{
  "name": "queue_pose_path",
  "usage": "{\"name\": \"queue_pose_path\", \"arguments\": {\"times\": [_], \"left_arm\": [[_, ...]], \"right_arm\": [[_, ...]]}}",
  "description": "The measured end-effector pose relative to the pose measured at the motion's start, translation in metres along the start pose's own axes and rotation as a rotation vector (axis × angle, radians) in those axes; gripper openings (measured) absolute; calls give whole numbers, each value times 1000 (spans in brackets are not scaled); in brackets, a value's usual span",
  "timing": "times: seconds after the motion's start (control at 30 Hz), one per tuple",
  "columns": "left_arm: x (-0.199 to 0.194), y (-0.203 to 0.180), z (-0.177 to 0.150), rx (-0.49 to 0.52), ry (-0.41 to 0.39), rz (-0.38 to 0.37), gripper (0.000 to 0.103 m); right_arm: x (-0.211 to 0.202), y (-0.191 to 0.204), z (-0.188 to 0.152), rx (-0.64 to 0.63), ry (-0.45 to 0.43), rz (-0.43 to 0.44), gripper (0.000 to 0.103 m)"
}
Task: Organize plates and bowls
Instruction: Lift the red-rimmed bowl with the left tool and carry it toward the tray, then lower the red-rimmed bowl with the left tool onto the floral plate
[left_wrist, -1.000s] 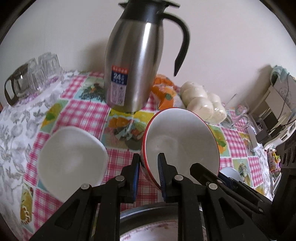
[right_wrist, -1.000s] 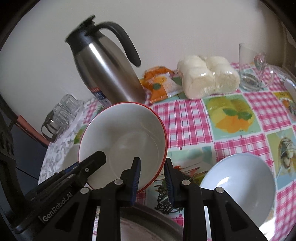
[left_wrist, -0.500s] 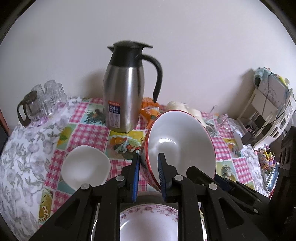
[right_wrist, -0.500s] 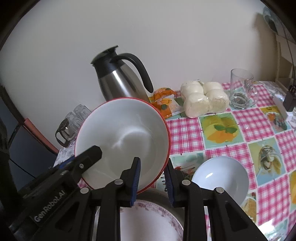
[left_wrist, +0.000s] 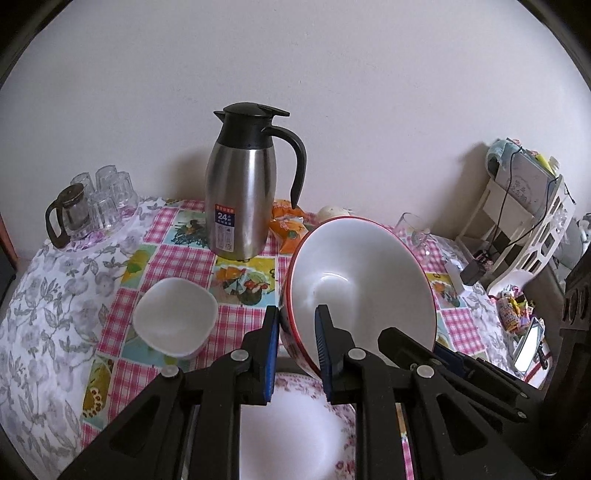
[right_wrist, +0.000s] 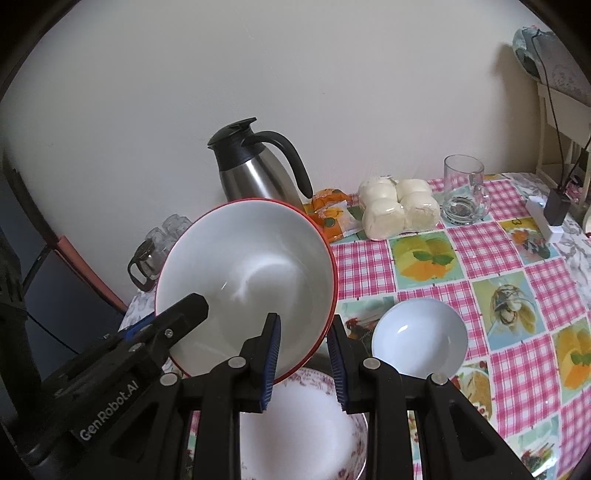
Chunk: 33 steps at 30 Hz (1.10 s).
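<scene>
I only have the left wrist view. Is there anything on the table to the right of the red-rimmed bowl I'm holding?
Observer: Yes. A small pale bowl sits empty on the tablecloth, right of the red-rimmed bowl.
Operator: Does my right gripper have the rim?
Observer: The right gripper straddles it, with one pad inside and one outside.
Operator: What's behind the small bowl?
Observer: A wrapped pack of four white buns, near the wall.

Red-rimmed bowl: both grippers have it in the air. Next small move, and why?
Probably lower it onto the floral plate directly beneath. The red-rimmed bowl hangs tilted, with the left gripper and right gripper each clamped on its rim, and stacking it there suits the tidying.
</scene>
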<state>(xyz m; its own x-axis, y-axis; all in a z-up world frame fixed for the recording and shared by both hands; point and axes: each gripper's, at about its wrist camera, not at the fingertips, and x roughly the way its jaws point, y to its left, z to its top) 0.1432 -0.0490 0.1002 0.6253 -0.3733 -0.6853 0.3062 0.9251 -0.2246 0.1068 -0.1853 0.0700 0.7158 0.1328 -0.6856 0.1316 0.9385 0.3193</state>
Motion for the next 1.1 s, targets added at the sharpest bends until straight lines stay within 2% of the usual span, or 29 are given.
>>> {"name": "queue_pose_path", "arguments": {"times": [0.53, 1.1], "left_arm": [[-24, 14, -41, -27, 26, -7, 20], [-11, 38, -67, -93, 127, -5, 20]], "right_arm": [[-16, 11, -42, -14, 45, 5, 29], [1, 16, -76, -20, 146, 2, 28]]}}
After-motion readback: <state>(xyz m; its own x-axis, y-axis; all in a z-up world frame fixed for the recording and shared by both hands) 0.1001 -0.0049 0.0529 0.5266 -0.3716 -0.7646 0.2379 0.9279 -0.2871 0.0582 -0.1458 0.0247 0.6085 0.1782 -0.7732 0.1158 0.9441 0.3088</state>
